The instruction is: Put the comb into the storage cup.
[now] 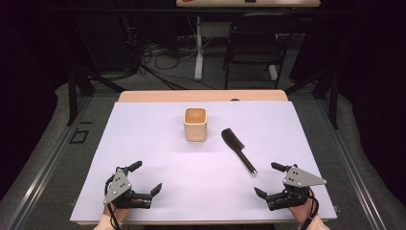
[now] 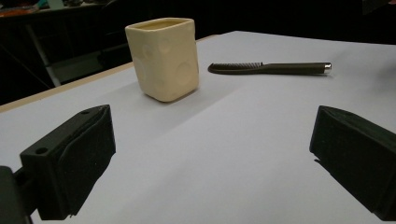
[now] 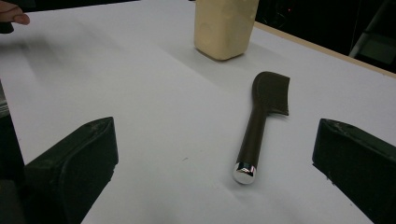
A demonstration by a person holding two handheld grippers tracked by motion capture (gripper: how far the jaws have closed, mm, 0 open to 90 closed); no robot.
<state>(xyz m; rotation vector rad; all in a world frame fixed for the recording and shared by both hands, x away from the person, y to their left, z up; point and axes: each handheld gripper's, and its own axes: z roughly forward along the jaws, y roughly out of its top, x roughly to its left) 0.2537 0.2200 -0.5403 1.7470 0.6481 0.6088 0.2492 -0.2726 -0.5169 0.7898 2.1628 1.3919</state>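
A cream square cup (image 1: 195, 124) stands upright near the middle of the white table sheet (image 1: 143, 139). To its right lies a dark comb (image 1: 238, 150) with a silver-tipped handle pointing toward the near right. My left gripper (image 1: 147, 177) rests open at the near left, and the cup (image 2: 163, 58) and comb (image 2: 268, 68) lie well ahead of its jaws. At the near right my right gripper (image 1: 267, 178) is open; the comb (image 3: 259, 126) lies just ahead between its jaws, with the cup (image 3: 224, 27) farther off.
The wooden table edge (image 1: 201, 96) runs along the far side. Beyond it stand a black chair (image 1: 256, 45), a white desk leg (image 1: 198, 48) and floor cables. A hand (image 3: 13, 13) shows at the far left in the right gripper view.
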